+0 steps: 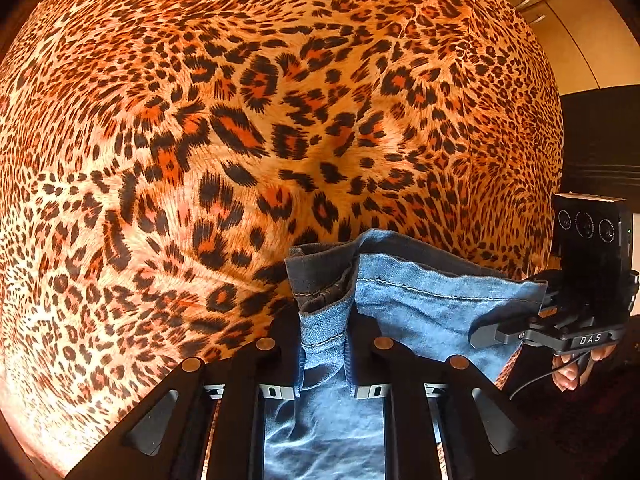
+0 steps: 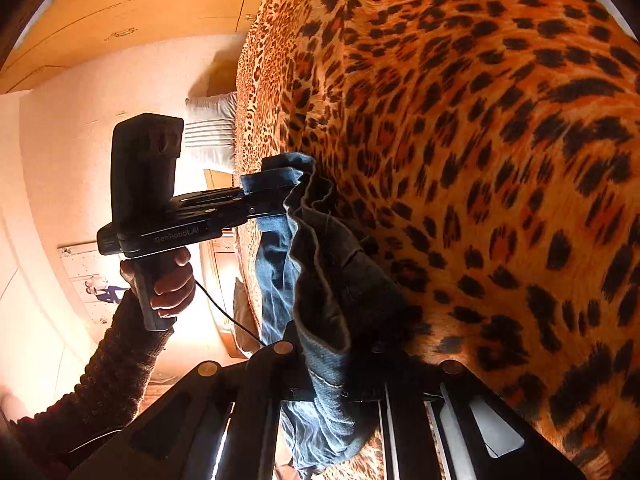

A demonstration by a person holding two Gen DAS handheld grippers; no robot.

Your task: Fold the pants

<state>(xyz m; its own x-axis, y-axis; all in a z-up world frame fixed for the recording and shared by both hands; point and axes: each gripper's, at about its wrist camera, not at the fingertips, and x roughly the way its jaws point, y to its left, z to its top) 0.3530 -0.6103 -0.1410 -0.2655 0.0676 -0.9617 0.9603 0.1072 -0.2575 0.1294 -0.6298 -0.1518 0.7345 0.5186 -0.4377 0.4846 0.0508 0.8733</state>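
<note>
Blue denim pants (image 1: 420, 304) hang between my two grippers above a leopard-print bed cover (image 1: 240, 120). My left gripper (image 1: 322, 344) is shut on one edge of the pants, the denim pinched between its fingers. My right gripper (image 1: 484, 334) shows at the right of the left wrist view, shut on the other end of the same edge. In the right wrist view my right gripper (image 2: 332, 364) is shut on the pants (image 2: 332, 280), and my left gripper (image 2: 276, 188) grips the far corner. The rest of the pants hangs down out of view.
The leopard-print cover (image 2: 480, 160) fills most of both views. A white pillow (image 2: 212, 132) lies at the bed's far end. Wooden wardrobe doors (image 1: 580, 28) stand behind the bed. Pale floor (image 2: 60, 184) lies beside the bed.
</note>
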